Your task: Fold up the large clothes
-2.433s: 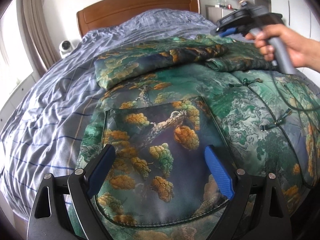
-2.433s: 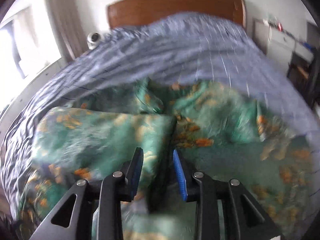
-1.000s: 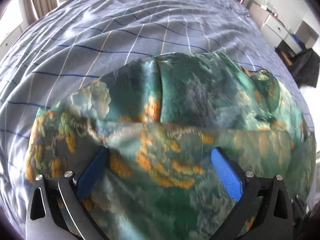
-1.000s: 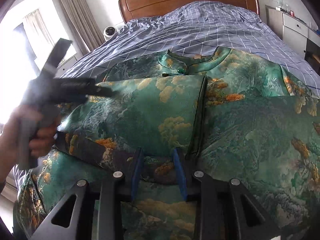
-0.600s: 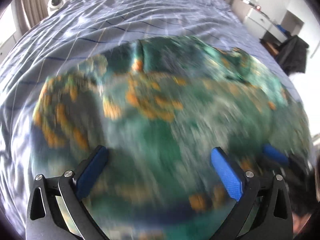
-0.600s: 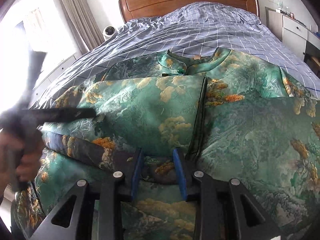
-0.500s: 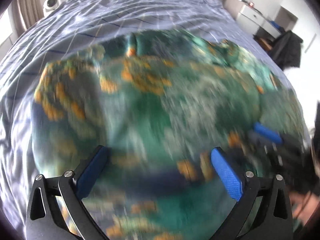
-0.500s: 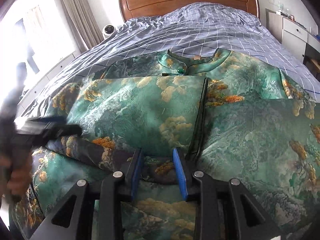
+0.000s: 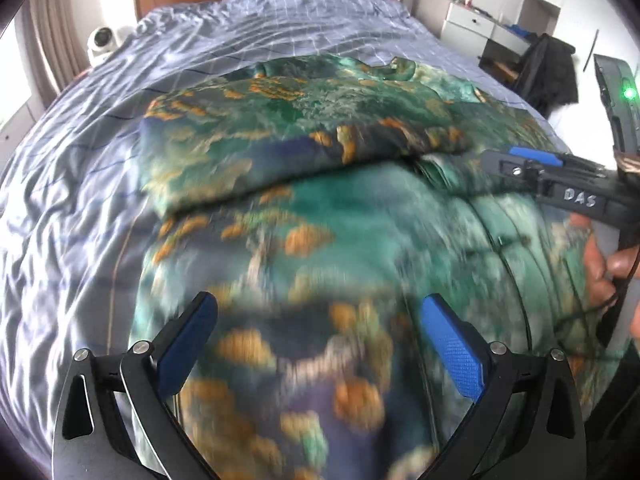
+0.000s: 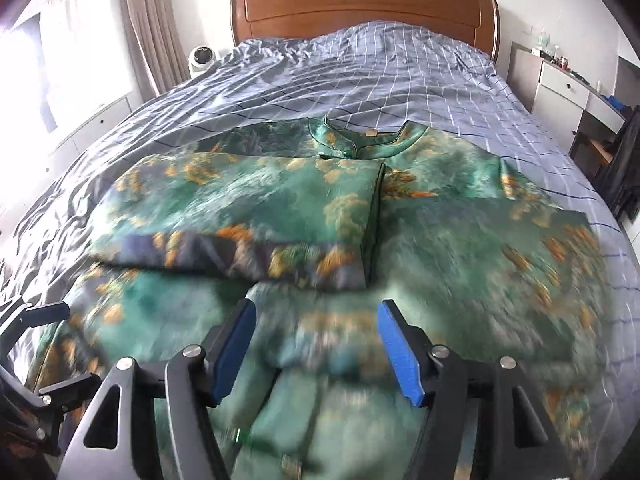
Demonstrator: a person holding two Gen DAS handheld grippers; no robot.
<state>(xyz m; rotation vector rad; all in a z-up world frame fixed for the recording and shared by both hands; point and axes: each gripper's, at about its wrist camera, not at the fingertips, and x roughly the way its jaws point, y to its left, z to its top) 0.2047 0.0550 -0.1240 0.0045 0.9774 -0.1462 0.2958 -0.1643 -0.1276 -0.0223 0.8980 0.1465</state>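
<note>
A large green garment (image 10: 460,240) with orange tree print lies spread on the bed, collar (image 10: 360,140) toward the headboard. Its left sleeve (image 10: 240,208) is folded across the chest, the cuff edge ending near the middle. My right gripper (image 10: 316,306) hovers just short of that folded edge; its jaws are opening and nothing is pressed between the pads. In the left wrist view the garment (image 9: 320,128) fills the middle. My left gripper (image 9: 318,304) stands wide open over its lower part, holding nothing. A hand carries the right gripper (image 9: 532,160) at the right.
The garment rests on a blue checked bedsheet (image 10: 360,68) that runs up to a wooden headboard (image 10: 360,8). A small white device (image 10: 202,58) sits at the bed's left. White drawers (image 10: 568,84) and dark clothing (image 9: 548,72) stand at the right.
My right gripper let go of the folded sleeve edge, widened its jaws and drew back and up. My left gripper swept back from near the collar to over the garment's lower part, still open.
</note>
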